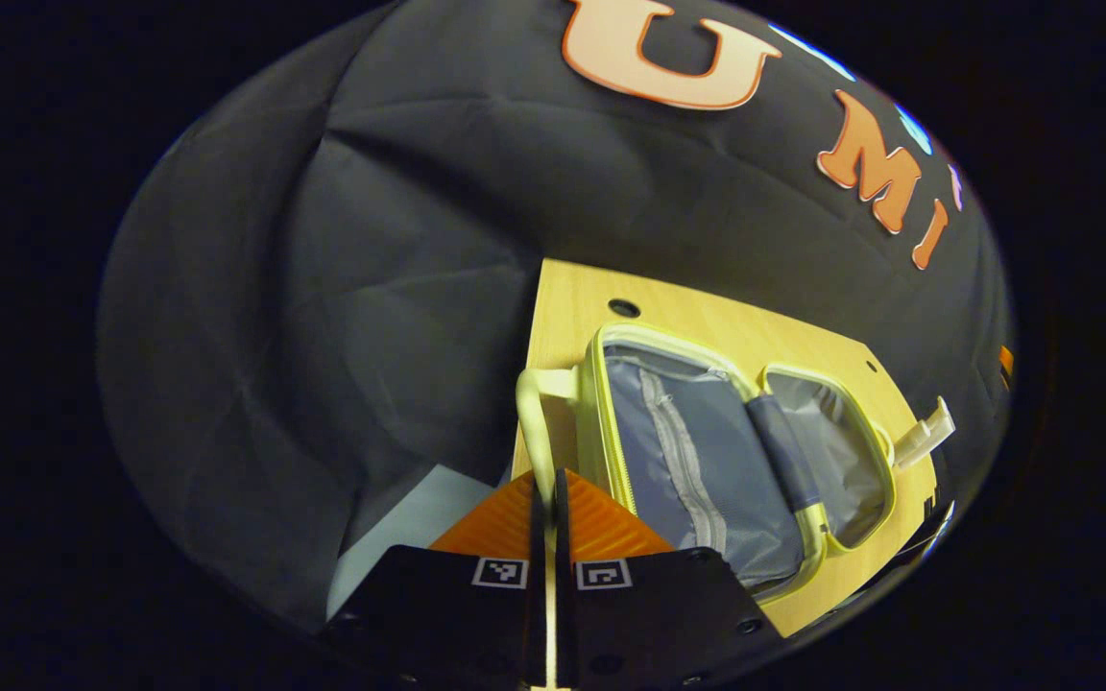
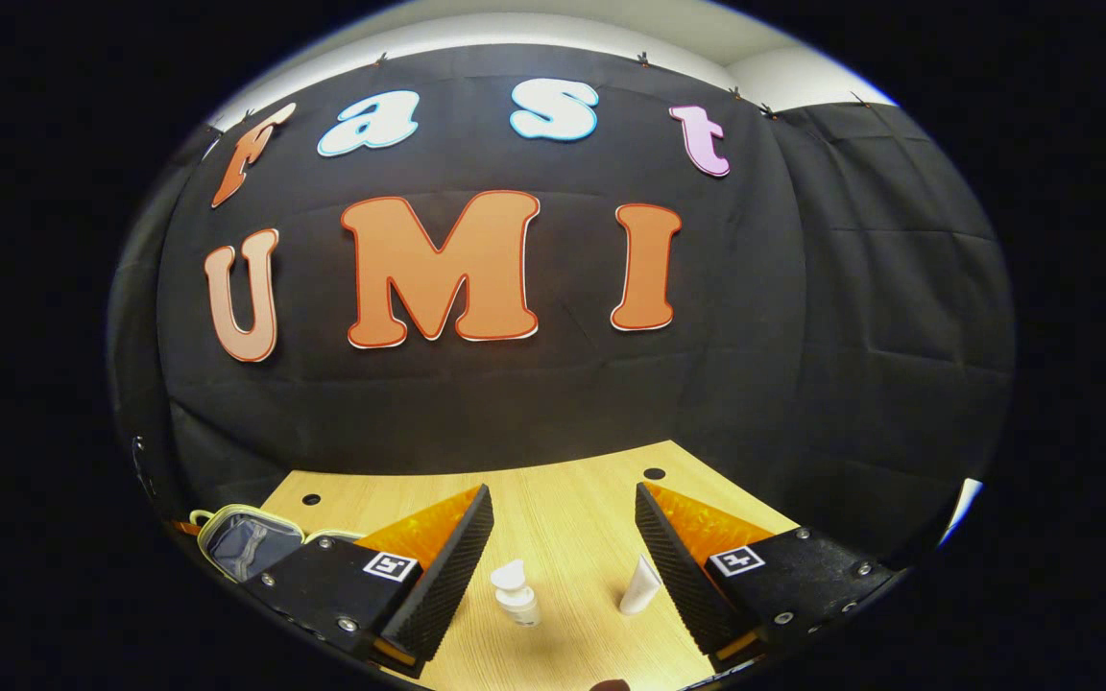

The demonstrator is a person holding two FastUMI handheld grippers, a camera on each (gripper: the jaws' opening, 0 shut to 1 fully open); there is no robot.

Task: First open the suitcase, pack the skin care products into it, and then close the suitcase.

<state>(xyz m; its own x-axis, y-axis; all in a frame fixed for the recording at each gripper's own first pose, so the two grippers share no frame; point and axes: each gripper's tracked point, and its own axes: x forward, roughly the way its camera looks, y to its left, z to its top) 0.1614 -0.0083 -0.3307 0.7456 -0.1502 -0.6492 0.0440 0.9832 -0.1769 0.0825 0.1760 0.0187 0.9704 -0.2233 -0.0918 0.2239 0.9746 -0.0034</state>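
Observation:
A pale yellow suitcase [image 1: 735, 451] lies open on the wooden table [image 1: 707, 317], both grey-lined halves facing up. My left gripper [image 1: 549, 480] sits at its near end, fingers shut on the cream carry handle [image 1: 529, 413], which runs down between the fingertips. In the right gripper view the suitcase [image 2: 246, 542] shows at the far left. My right gripper [image 2: 563, 494] is open above the table [image 2: 563, 537]. Between and beyond its fingers stand a small white pump bottle [image 2: 516, 593] and a white tube [image 2: 640, 585], both upright and untouched.
A cream pull handle [image 1: 927, 432] sticks out of the suitcase's far end. The table has small round holes [image 2: 654, 474] near its back edge, which meets the black cloth wall. A strip of pale floor [image 1: 399, 528] shows beside the table's edge.

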